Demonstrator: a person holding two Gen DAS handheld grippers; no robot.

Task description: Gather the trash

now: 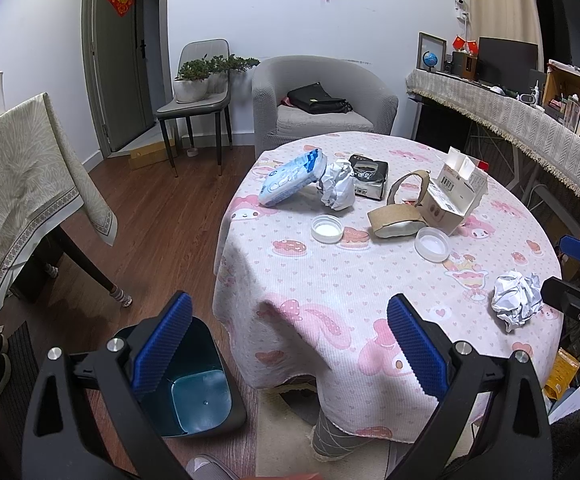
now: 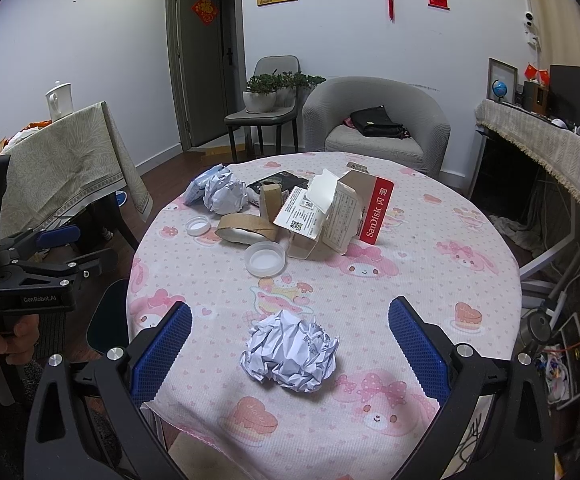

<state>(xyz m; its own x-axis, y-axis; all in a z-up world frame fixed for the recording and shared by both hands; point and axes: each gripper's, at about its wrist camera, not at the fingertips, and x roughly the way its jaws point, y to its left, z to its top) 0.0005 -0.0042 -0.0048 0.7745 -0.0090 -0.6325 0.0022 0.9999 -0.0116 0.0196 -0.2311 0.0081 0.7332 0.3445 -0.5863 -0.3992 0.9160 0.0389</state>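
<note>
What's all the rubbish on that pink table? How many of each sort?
Crumpled paper balls: 2
White plastic lids: 2
Cardboard tape rings: 2
Torn boxes: 1
Blue tissue packs: 1
Black packets: 1
Total: 9

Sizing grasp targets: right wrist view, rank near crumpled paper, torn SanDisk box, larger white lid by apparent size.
1. Torn SanDisk box
2. Near crumpled paper, though nearness inflates it; close to the box
3. Larger white lid

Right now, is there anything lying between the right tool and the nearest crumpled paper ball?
No. In the right wrist view, only bare tablecloth lies between the open right tool and the paper ball, which sits just ahead between its fingers.
</note>
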